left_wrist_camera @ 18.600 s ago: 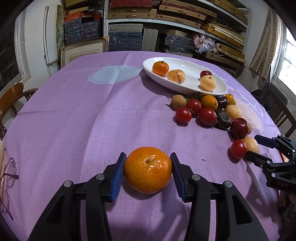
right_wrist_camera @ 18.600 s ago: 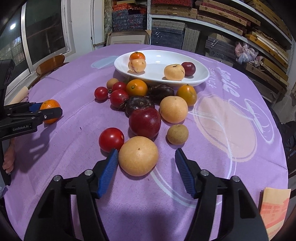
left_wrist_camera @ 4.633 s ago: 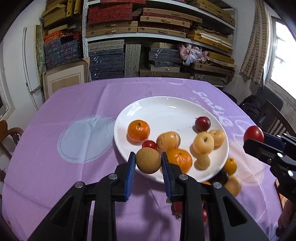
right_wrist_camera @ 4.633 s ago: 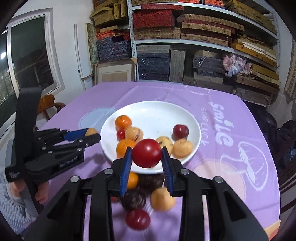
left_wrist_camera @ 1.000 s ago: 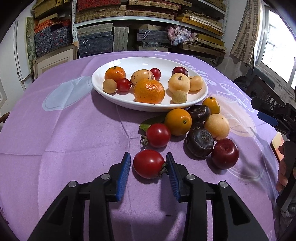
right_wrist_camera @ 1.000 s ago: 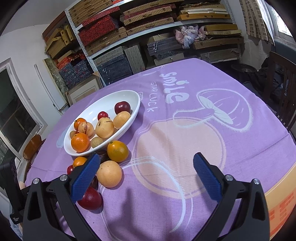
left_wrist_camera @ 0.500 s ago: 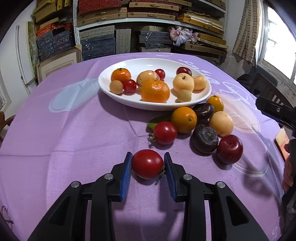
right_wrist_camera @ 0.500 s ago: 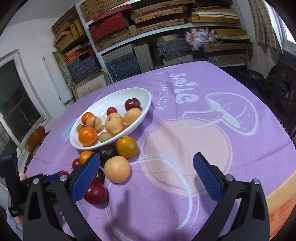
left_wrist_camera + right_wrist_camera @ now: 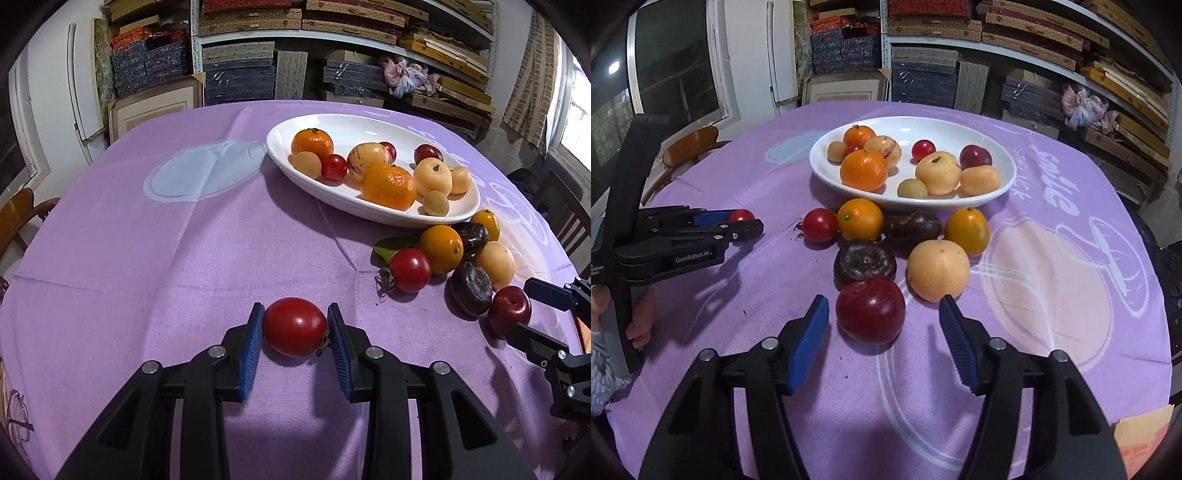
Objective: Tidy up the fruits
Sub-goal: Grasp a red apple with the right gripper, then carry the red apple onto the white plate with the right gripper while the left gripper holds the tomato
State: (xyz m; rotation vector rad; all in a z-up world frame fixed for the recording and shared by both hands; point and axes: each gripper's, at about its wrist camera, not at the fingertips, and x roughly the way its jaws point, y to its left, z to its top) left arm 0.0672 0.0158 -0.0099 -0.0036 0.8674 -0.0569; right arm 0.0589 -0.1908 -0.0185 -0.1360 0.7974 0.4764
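2 claws are at work over the counter (image 9: pixel 155 258), which is covered in a purple cloth. The left claw (image 9: pixel 295 332) is clamped on a red tomato (image 9: pixel 294 326), its blue pads pressed to both sides of the fruit just above the cloth; in the right wrist view that same tomato (image 9: pixel 740 215) peeks out between the black fingers at the left edge, with a person's hand (image 9: pixel 639 317) on the handle below.

The right claw (image 9: pixel 882 325) stands apart around a dark red plum (image 9: pixel 870 309), its jaws having just been closing in, with the plum between them; the left pad is near the skin and the right pad is clearly off it. The plum rests on the cloth, touching a dark brown fruit (image 9: pixel 864 263) behind it and beside a pale yellow fruit (image 9: pixel 938 270).

Further back, a white plate (image 9: pixel 997 162) holds 10 fruits, among them a large mandarin (image 9: pixel 863 170). Between plate and plum lie 2 orange fruits, another dark one and a second small tomato (image 9: pixel 820 224).
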